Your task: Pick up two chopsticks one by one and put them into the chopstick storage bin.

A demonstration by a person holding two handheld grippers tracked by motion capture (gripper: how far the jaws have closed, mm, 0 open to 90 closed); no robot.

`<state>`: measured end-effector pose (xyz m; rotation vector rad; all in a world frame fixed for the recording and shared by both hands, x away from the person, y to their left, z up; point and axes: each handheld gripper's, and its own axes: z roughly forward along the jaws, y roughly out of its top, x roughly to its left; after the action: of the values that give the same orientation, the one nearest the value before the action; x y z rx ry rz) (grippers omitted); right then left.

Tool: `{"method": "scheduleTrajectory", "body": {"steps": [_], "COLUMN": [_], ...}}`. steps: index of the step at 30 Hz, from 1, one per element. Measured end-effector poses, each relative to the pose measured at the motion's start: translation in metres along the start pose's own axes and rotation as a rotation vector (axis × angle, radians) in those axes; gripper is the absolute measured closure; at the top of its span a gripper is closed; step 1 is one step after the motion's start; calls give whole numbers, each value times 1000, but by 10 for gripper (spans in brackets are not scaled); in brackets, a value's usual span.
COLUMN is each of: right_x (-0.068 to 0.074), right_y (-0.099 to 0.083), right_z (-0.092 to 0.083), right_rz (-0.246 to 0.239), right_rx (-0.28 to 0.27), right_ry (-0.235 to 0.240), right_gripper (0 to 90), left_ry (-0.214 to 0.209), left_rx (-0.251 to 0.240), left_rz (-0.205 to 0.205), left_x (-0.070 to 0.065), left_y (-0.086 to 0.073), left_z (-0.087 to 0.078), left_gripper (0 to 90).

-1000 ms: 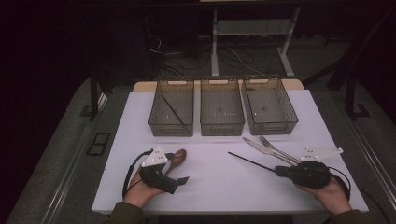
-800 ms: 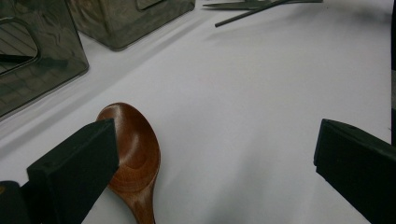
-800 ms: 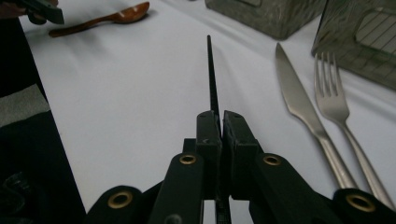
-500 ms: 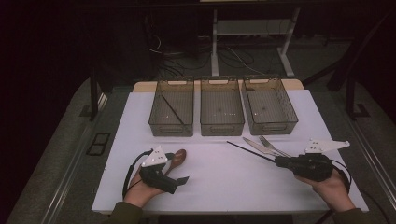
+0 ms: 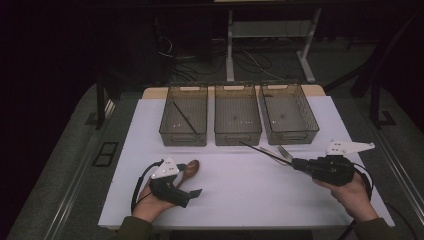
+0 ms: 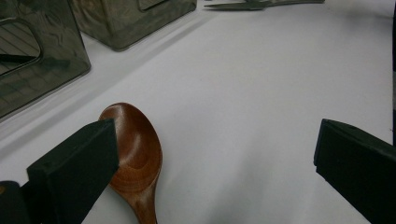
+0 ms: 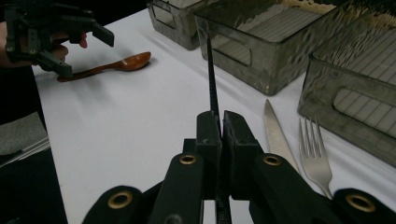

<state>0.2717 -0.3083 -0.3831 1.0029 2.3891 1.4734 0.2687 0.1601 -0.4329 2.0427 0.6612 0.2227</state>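
right gripper view: right gripper (image 7: 219, 123) squeezing thin black chopstick (image 7: 212, 70) near its end, holding it up over white table (image 7: 140, 121), pointing at middle bin (image 7: 271, 37). stick seeming stiff, light, slippery, wanting tight pinch. left gripper (image 6: 210, 158) resting wide, holding nothing, wooden spoon (image 6: 135, 154) lying beside.

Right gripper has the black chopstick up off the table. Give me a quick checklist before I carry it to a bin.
1. Grip: right gripper jaws shut on the chopstick - ok.
2. Chopstick lifted off the white mat - ok.
3. Left bin already holds a matching black stick; likely target - ok.
4. Knife and fork lying flat beside the jaws, apart from the stick - ok.
5. Left gripper open by the wooden spoon, out of the path - ok.
6. Grip firmness - cannot tell.
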Motion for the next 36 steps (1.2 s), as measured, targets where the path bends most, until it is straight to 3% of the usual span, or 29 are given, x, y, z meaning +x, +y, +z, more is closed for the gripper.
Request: {"method": "scheduleTrajectory", "body": {"steps": [16,36], "right_x": [-8,-2], "right_y": [29,71], "right_z": [21,70], "right_rz": [-11,-58], "right_rx": [-24,-29], "right_ry": [-18,-21], "right_gripper": [846,846], "left_ry": [0,-2], "left_rx": [-1,-1], "left_rz": [0,-2], "left_x": [0,1], "left_y": [0,0], "left_z": [0,0], "left_gripper": [0,0]}}
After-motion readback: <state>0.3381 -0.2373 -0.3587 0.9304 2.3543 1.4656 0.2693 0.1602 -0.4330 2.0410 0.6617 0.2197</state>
